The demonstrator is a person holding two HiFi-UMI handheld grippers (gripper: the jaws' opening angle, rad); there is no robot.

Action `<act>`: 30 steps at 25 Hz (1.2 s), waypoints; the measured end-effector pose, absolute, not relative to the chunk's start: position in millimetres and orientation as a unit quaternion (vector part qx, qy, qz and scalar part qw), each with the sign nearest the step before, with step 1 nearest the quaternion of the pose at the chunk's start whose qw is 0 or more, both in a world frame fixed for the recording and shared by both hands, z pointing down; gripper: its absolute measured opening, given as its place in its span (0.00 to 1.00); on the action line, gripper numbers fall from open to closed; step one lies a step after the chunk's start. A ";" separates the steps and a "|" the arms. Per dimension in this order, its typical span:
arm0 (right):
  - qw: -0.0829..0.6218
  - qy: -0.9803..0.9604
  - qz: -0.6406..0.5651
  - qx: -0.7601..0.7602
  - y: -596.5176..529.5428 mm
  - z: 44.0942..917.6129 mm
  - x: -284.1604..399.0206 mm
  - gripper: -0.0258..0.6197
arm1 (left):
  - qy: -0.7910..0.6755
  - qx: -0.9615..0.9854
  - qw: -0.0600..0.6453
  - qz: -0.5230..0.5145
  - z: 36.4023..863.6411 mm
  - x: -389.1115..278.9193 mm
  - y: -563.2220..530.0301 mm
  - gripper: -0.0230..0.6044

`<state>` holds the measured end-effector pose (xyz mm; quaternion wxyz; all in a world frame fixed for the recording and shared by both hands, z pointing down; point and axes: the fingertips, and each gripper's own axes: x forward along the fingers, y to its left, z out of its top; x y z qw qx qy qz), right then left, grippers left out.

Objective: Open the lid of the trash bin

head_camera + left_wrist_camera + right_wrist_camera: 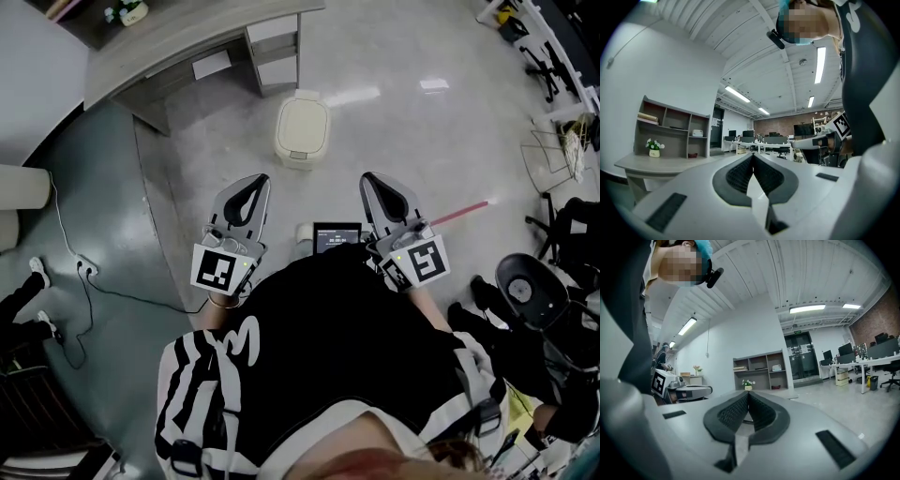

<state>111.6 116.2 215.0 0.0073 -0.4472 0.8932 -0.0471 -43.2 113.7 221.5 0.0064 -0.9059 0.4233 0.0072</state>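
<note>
While the trash bin (302,131) sits lid-shut on the floor ahead, left gripper (251,187) and right gripper (373,186) hang at waist level, well apart from it. Jaws pressed together, empty; probably idle pre-approach carry.

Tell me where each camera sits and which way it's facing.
Head view: on the person's head, facing steeply down at the floor and closed trash bin; shows left gripper, right gripper and the person's black top.
Left gripper view: on the left gripper, facing out toward the shelf unit; shows its shut jaws and the black top.
Right gripper view: on the right gripper, facing likewise; shows its shut jaws.
Shared: both gripper views catch that shelf unit.
</note>
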 end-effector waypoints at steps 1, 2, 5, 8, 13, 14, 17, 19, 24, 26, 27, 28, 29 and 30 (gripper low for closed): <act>0.006 0.895 -0.047 -0.443 107.2 214.5 111.2 0.05 | 0.425 -0.905 0.004 0.006 222.4 -41.7 104.9 0.05; 0.004 0.897 -0.046 -0.439 99.4 214.1 111.1 0.05 | 0.427 -0.904 0.002 0.005 222.9 -40.3 97.2 0.05; 0.002 0.899 -0.047 -0.434 84.4 213.2 113.8 0.05 | 0.434 -0.901 0.000 0.008 221.5 -35.2 82.2 0.05; 0.004 0.903 -0.050 -0.427 76.7 213.2 118.8 0.05 | 0.438 -0.899 0.004 0.019 216.2 -28.7 73.9 0.05; 0.006 0.905 -0.051 -0.423 64.3 214.4 119.6 0.05 | 0.440 -0.898 0.009 0.025 213.7 -26.8 59.7 0.05; 0.007 0.904 -0.051 -0.424 63.2 214.1 120.1 0.05 | 0.438 -0.898 0.010 0.024 213.9 -26.1 58.2 0.05; 0.006 0.905 -0.047 -0.424 61.0 214.9 123.9 0.05 | 0.434 -0.900 0.014 0.022 215.3 -22.2 57.0 0.05; 0.003 0.904 -0.045 -0.425 55.1 216.7 126.0 0.05 | 0.434 -0.900 0.013 0.019 218.7 -20.6 52.6 0.05; 0.000 0.903 -0.052 -0.426 45.5 220.6 125.0 0.05 | 0.438 -0.899 0.001 0.016 225.0 -23.9 43.4 0.05; 0.001 0.904 -0.055 -0.424 46.4 221.0 123.1 0.05 | 0.442 -0.897 0.001 0.017 223.3 -25.6 45.7 0.05; 0.001 0.905 -0.055 -0.422 46.9 220.9 121.8 0.05 | 0.444 -0.896 0.001 0.016 223.4 -27.1 47.1 0.05; 0.000 0.905 -0.055 -0.421 46.4 220.9 120.2 0.05 | 0.446 -0.895 0.000 0.013 224.1 -29.3 47.4 0.05; 0.000 0.906 -0.056 -0.420 45.1 221.2 118.3 0.05 | 0.448 -0.894 -0.001 0.012 224.9 -32.0 46.7 0.05; 0.001 0.906 -0.057 -0.419 43.4 221.4 116.2 0.05 | 0.452 -0.892 -0.003 0.012 225.4 -35.0 45.6 0.05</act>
